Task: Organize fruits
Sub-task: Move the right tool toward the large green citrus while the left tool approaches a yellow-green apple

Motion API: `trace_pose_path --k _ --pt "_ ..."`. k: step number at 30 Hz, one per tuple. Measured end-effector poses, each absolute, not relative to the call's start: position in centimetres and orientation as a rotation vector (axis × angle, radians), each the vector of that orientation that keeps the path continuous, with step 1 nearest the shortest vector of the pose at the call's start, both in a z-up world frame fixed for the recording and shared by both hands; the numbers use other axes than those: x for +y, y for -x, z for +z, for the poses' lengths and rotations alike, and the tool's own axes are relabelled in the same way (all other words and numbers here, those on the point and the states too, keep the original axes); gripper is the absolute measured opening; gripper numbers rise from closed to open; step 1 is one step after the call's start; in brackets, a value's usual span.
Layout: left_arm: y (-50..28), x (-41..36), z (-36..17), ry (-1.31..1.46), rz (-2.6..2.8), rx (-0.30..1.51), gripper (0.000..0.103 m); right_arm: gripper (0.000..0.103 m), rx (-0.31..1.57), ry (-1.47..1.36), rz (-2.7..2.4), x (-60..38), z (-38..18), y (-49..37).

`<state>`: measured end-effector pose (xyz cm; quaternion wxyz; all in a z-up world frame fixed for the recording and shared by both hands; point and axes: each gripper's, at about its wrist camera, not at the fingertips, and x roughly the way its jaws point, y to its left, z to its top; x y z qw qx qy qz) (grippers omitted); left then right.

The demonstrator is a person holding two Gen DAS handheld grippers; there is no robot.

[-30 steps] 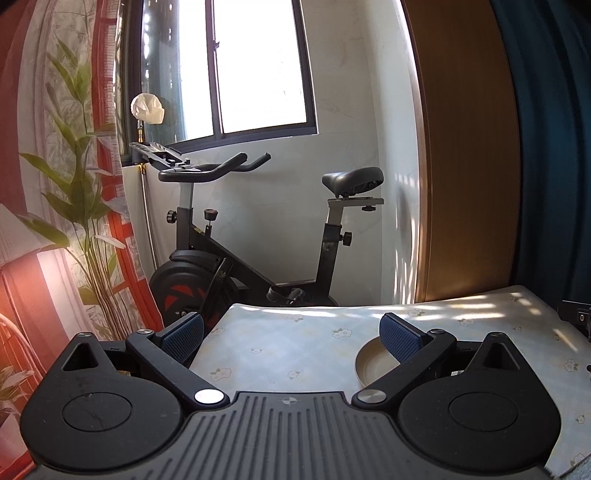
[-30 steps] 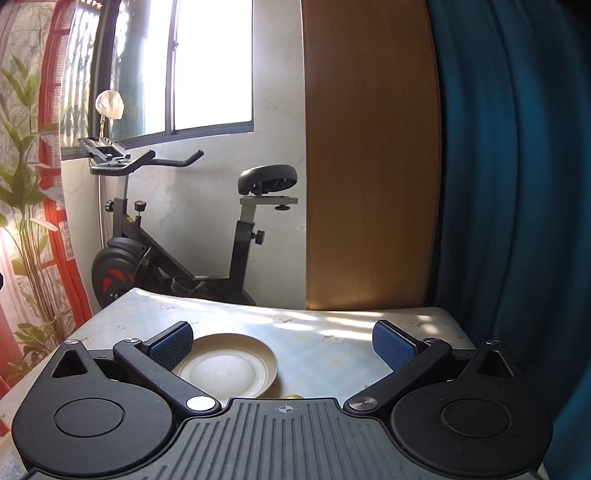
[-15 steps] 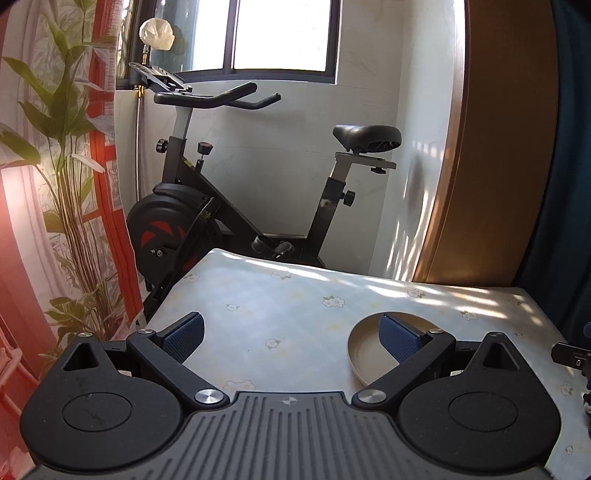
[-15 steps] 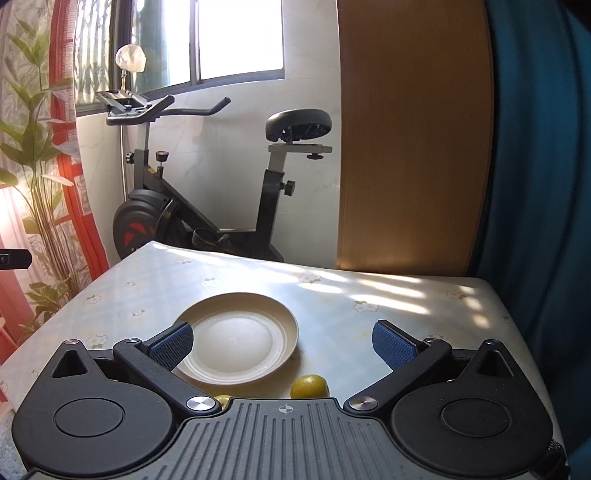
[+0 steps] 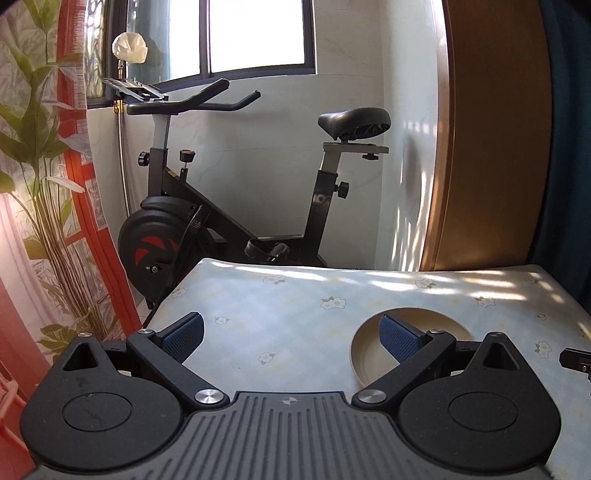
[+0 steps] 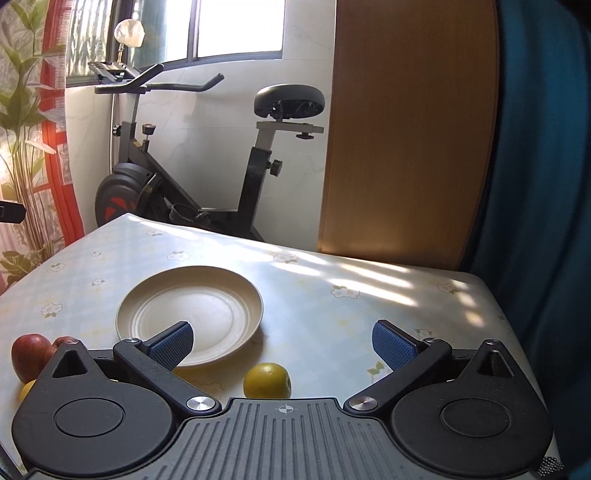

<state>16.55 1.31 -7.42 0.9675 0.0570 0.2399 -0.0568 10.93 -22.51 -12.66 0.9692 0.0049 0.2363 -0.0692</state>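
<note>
- Right tongs [image 6: 282, 338] hung above the near part of the tabletop [image 6: 332, 310], blue pads wide apart, nothing between them.
- Just below and ahead of the right tongs, a yellow citrus fruit [image 6: 266, 380] sat on the tabletop, partly hidden by the tool body, near the plate's front rim but apart from it.
- At the near left of the right wrist view, a red apple [image 6: 27, 356] lay on the tabletop; a second red fruit [image 6: 61, 341] peeked out beside it, touching or nearly so, mostly hidden by the tool. A sliver of another yellow fruit [image 6: 26, 389] showed just below the apple.
- Cream round plate [image 6: 207, 299] stood empty on the tabletop, past the citrus; the left pad of the right tongs overlapped its front rim in view.
- Left tongs [image 5: 291, 334] were likewise spread wide and held nothing, above the left part of the tabletop; their right pad overlapped the plate in that view.
- Tabletop wore a pale blue checked cloth with small flower prints, sun-striped at its far edge.
- Beyond the far edge: a black exercise bike [image 6: 207, 158] against a white wall, window [image 6: 236, 27] above.
- Left: red curtain with leaf print [image 5: 44, 177]. Right: wooden panel [image 6: 406, 129], then teal curtain [image 6: 546, 147].
</note>
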Motion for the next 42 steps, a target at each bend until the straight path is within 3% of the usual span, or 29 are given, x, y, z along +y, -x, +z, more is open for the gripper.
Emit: trace_pose_path --k 17,26,29,42 --pt "-16.1 2.5 -10.7 -0.085 -0.149 0.624 0.097 0.103 0.553 -0.108 -0.094 -22.9 -15.2 -11.8" --pt "-16.0 5.2 -11.2 -0.051 -0.172 0.708 0.072 0.102 0.604 -0.054 0.074 -18.4 -14.8 -13.5" --pt "-16.7 5.8 -11.0 -0.063 -0.176 0.705 0.068 0.096 0.629 -0.037 0.121 -16.6 -15.1 -14.7" --pt "-16.9 8.6 -13.8 0.012 -0.209 0.777 0.064 0.079 0.697 -0.033 0.232 -12.2 -14.9 -18.2"
